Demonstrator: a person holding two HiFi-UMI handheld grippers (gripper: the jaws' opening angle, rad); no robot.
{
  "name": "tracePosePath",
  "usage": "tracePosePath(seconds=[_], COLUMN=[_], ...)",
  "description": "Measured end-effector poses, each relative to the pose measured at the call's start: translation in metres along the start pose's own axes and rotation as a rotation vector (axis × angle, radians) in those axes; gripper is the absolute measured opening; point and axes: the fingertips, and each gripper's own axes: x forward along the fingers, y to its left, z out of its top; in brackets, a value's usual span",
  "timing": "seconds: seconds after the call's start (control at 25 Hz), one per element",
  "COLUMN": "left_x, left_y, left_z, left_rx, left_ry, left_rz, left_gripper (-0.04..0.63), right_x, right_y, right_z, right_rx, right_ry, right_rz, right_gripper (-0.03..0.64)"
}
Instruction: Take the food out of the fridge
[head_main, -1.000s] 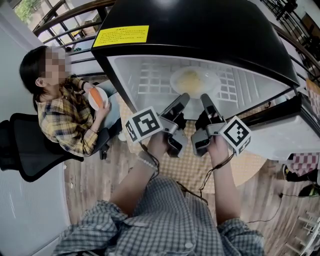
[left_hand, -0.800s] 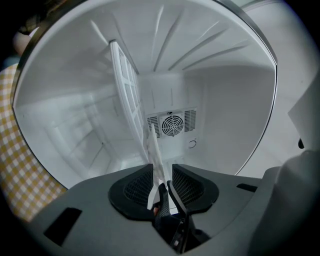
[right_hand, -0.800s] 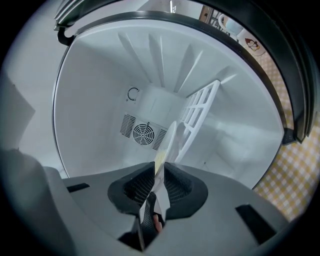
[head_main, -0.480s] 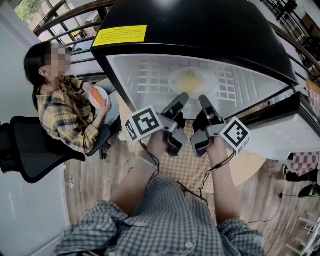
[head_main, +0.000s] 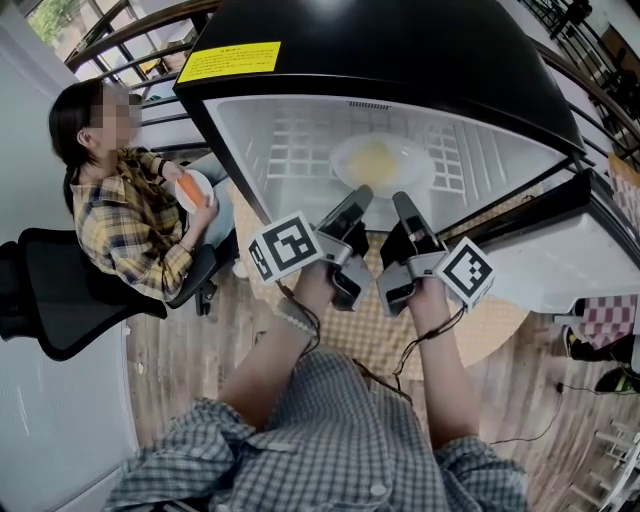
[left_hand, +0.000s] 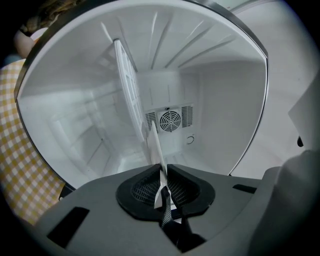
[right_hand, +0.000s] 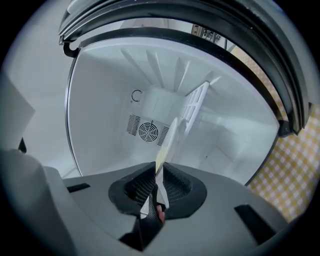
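A white plate (head_main: 382, 160) with pale yellow food lies on the wire shelf (head_main: 296, 150) inside the open fridge (head_main: 400, 50). My left gripper (head_main: 360, 193) is at the plate's near rim; its jaws are closing with the thin rim (left_hand: 155, 144) between the pads. In the left gripper view the left gripper (left_hand: 164, 176) pinches that edge. My right gripper (head_main: 401, 199) holds the same rim a little to the right. In the right gripper view the plate (right_hand: 170, 139) runs edge-on into the right gripper (right_hand: 157, 183), whose pads press on it.
A seated person (head_main: 130, 225) in a checked shirt holds a bowl (head_main: 193, 192) at the left, on a black chair (head_main: 55, 300). The fridge door (head_main: 590, 260) stands open at the right. A fan vent (left_hand: 170, 120) sits on the fridge's back wall.
Both grippers stay at the plate's near rim. The picture has shifted slightly, so fridge and plate sit a little further left. The seated person has leaned slightly.
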Motion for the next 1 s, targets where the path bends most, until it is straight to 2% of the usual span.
tracePosePath(seconds=[0.28, 0.4, 0.56, 0.72, 1.0], left_x=[-0.005, -0.001, -0.004, -0.014, -0.038], left_y=[-0.01, -0.024, -0.034, -0.03, -0.032], left_z=[-0.009, -0.02, -0.037, -0.052, -0.08], left_rx=[-0.015, -0.019, -0.02, 0.027, 0.053], left_ry=[0.001, 0.002, 0.007, 0.021, 0.031], left_rz=[-0.033, -0.1, -0.12, -0.065, -0.057], left_gripper=[0.046, 0.046, 0.046, 0.044, 0.044], right_x=[-0.016, -0.029, -0.047, -0.063, -0.094], right_y=[0.005, 0.004, 0.007, 0.011, 0.012], right_z=[-0.001, 0.002, 0.006, 0.004, -0.011], right_rx=[0.015, 0.002, -0.019, -0.03, -0.1], right_ry=[-0.003, -0.008, -0.004, 0.007, 0.057], right_rz=[0.022, 0.017, 0.032, 0.055, 0.059], right_gripper=[0.043, 0.043, 0.043, 0.041, 0.041])
